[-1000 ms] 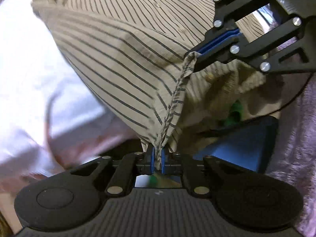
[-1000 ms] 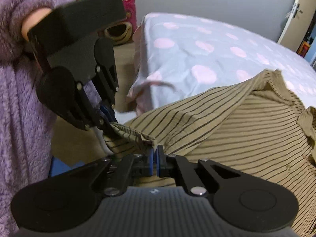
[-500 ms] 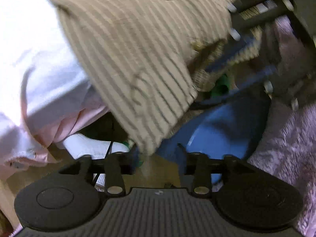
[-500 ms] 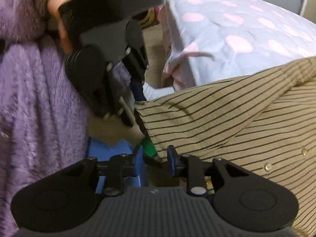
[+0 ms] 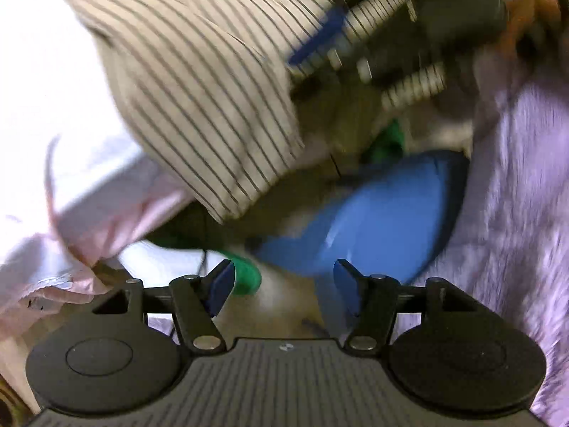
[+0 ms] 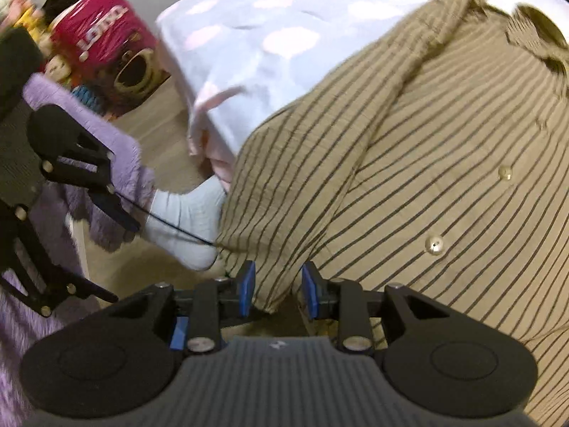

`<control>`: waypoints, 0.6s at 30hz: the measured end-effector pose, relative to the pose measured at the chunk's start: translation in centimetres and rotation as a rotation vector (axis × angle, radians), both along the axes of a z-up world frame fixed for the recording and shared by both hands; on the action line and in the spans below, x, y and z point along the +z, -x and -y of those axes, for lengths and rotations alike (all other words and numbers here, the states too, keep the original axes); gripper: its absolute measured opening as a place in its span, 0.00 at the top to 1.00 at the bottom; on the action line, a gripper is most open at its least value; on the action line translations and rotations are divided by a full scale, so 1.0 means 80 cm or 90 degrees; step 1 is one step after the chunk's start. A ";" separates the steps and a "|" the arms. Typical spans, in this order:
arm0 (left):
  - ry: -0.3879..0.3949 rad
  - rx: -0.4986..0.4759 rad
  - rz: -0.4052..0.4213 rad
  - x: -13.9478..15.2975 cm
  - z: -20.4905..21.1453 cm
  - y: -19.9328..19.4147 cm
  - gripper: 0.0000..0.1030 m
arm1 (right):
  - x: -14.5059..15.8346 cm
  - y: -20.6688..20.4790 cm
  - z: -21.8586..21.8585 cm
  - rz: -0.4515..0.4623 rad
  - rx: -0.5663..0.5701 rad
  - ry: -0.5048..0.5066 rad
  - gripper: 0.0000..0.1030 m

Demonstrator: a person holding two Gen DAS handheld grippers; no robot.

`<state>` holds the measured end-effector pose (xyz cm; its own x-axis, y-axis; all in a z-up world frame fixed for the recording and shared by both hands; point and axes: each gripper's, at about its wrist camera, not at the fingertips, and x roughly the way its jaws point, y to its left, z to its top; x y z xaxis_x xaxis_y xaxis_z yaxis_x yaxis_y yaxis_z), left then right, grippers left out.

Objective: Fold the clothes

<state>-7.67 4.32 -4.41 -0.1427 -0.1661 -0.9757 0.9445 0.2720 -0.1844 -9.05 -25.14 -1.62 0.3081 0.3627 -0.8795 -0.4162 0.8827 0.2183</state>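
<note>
- Striped shirt (image 6: 409, 163) is lying over the near corner of the bed (image 6: 249, 28), its lower edge hanging off the side toward the floor, collar up toward the far side.
- You are no longer pinching the hem: a second ago both tools were clamped on it, and now both are letting go.
- Your left gripper (image 5: 282, 286) is opening, its jaws standing wide with nothing between them; the fabric is hanging well above the blue pads, and only the floor and a blue object (image 5: 373, 227) are showing beyond them.
- Your right gripper (image 6: 277, 286) is standing at a narrow gap, a fold of the shirt's edge sitting between the pads without being squeezed.
- This is looking like a release after laying the shirt out, so you are probably moving toward a fresh grip for the first fold.
- Watch the overhanging edge, which may be sliding off the bed.
</note>
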 end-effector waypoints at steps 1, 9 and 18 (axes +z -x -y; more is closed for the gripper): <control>0.008 0.016 0.006 0.007 0.003 -0.010 0.42 | -0.002 -0.002 0.003 -0.003 -0.015 0.000 0.69; 0.096 0.147 0.069 0.084 0.060 -0.132 0.42 | -0.004 -0.013 0.021 -0.012 -0.101 -0.059 0.70; 0.197 0.232 0.171 0.124 0.192 -0.273 0.42 | -0.006 -0.021 0.029 -0.024 -0.143 -0.090 0.86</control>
